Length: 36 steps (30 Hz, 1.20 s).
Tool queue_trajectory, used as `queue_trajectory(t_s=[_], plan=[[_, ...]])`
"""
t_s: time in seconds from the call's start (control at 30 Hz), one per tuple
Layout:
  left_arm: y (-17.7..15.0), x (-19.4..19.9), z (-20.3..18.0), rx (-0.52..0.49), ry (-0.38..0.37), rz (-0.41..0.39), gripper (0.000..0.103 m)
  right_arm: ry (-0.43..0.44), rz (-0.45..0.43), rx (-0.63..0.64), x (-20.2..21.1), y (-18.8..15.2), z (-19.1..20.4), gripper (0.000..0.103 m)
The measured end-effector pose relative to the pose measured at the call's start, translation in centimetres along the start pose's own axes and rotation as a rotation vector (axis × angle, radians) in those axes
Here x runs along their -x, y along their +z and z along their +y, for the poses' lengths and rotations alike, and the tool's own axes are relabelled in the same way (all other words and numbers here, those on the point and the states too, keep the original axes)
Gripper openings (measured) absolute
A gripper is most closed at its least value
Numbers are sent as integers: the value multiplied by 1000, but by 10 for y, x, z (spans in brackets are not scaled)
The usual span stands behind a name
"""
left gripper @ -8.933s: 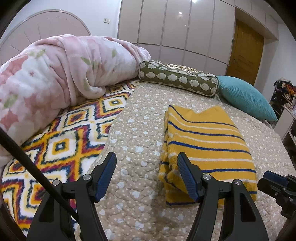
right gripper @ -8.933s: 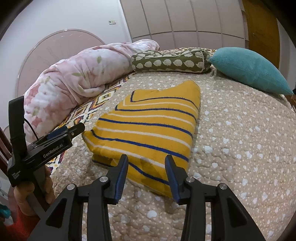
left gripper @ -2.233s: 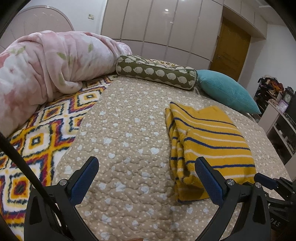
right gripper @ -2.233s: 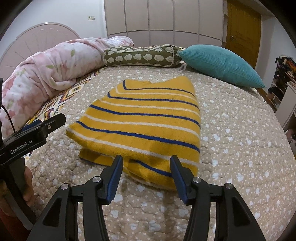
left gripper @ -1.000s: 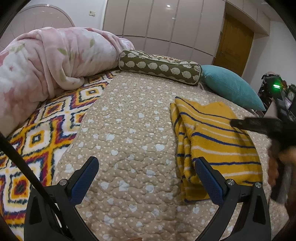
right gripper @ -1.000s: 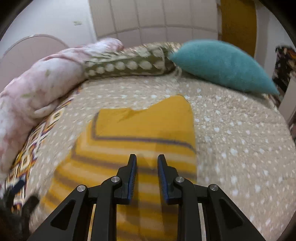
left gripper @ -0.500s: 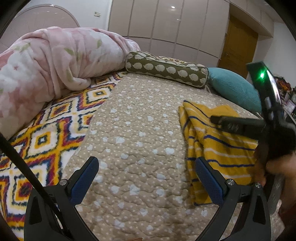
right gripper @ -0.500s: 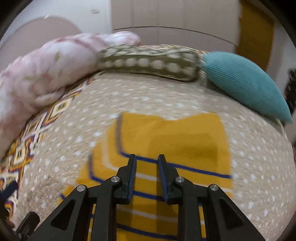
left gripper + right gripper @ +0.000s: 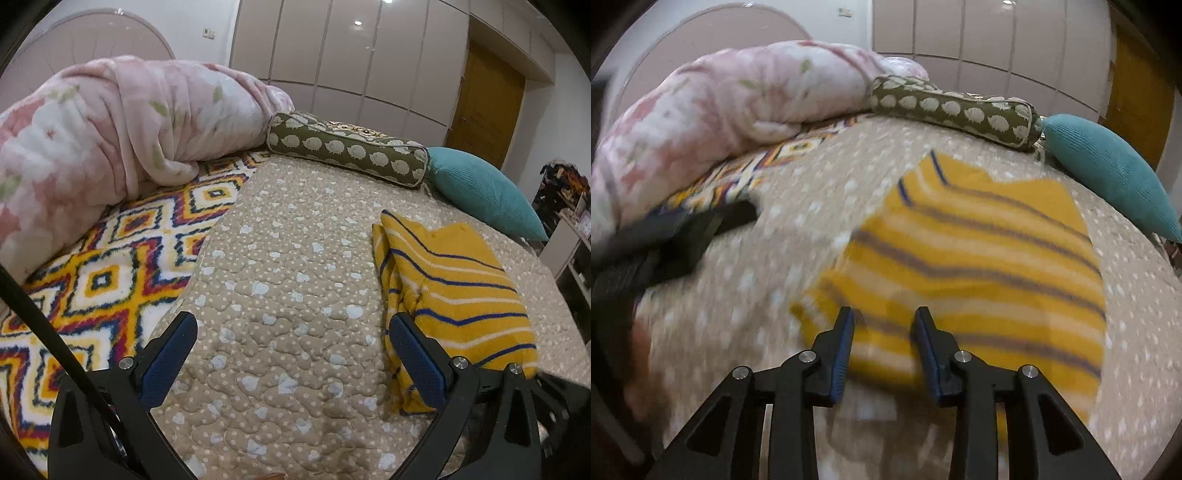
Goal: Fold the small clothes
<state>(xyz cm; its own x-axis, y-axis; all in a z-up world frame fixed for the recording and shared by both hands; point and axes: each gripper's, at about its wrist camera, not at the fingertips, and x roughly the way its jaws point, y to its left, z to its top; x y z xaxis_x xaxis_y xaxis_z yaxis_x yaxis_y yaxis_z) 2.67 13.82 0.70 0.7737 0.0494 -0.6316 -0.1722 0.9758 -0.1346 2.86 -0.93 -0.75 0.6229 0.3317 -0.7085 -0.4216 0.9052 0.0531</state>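
A folded yellow garment with blue and white stripes (image 9: 454, 291) lies on the beige quilted bedspread (image 9: 295, 277); it also shows in the right wrist view (image 9: 982, 266), blurred by motion. My left gripper (image 9: 291, 350) is wide open and empty above the bedspread, its right finger at the garment's near left edge. My right gripper (image 9: 884, 332) is open a moderate gap and empty, just above the garment's near edge. The left gripper's body (image 9: 676, 236) shows dark at the left of the right wrist view.
A pink floral blanket (image 9: 110, 140) is heaped at the left over a patterned rug-like cover (image 9: 110, 266). A green bolster (image 9: 347, 151) and a teal pillow (image 9: 484, 192) lie at the far end. A wardrobe and door stand behind. Shelves stand at right.
My right gripper has opened from nearly shut and pulled back and down toward the garment's near edge, and has left the left view. The left gripper stays wide open, shifted slightly.
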Motion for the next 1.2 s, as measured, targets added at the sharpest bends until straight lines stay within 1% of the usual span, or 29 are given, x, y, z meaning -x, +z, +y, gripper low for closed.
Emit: queue_trajectory(t_s=[0.03,0.13,0.17,0.23,0.3,0.37,0.43,0.5,0.6,0.7,0.8,0.87,1.0,1.2], plan=[[-1,3,-3,-9,6,-10,103,-1,-5,11,7,-8,3,38],[-3,16,-10,-29,27,-45,103,68,41,1,27,-29,7,40],[-4,23,-13,-34,41,-60,103,75,44,-8,33,-34,6,40],[-6,35,-19,-37,59,-81,103,58,24,-31,52,-45,-2,41],[-7,49,-26,-36,69,-87,103,33,-3,-57,69,-50,-13,46],[-10,68,-35,-40,57,-94,103,5,-33,-109,88,-55,-29,53],[-16,92,-48,-58,41,-107,103,-2,-62,-169,104,-58,-46,56],[-22,109,-60,-77,17,-100,103,-15,-90,-225,118,-62,-62,58],[-32,131,-86,-118,-13,-60,103,-44,-112,-263,131,-67,-74,59],[-42,144,-107,-150,-41,-20,103,-62,-131,-288,143,-77,-80,59],[-53,156,-123,-155,-76,12,103,-82,-159,-291,158,-83,-87,63],[-58,165,-133,-163,-77,8,103,-103,-180,-286,169,-88,-91,66],[-62,179,-145,-176,-60,-28,103,-131,-209,-299,188,-95,-101,68],[-63,187,-148,-188,-66,-48,103,-150,-220,-327,200,-103,-111,70]])
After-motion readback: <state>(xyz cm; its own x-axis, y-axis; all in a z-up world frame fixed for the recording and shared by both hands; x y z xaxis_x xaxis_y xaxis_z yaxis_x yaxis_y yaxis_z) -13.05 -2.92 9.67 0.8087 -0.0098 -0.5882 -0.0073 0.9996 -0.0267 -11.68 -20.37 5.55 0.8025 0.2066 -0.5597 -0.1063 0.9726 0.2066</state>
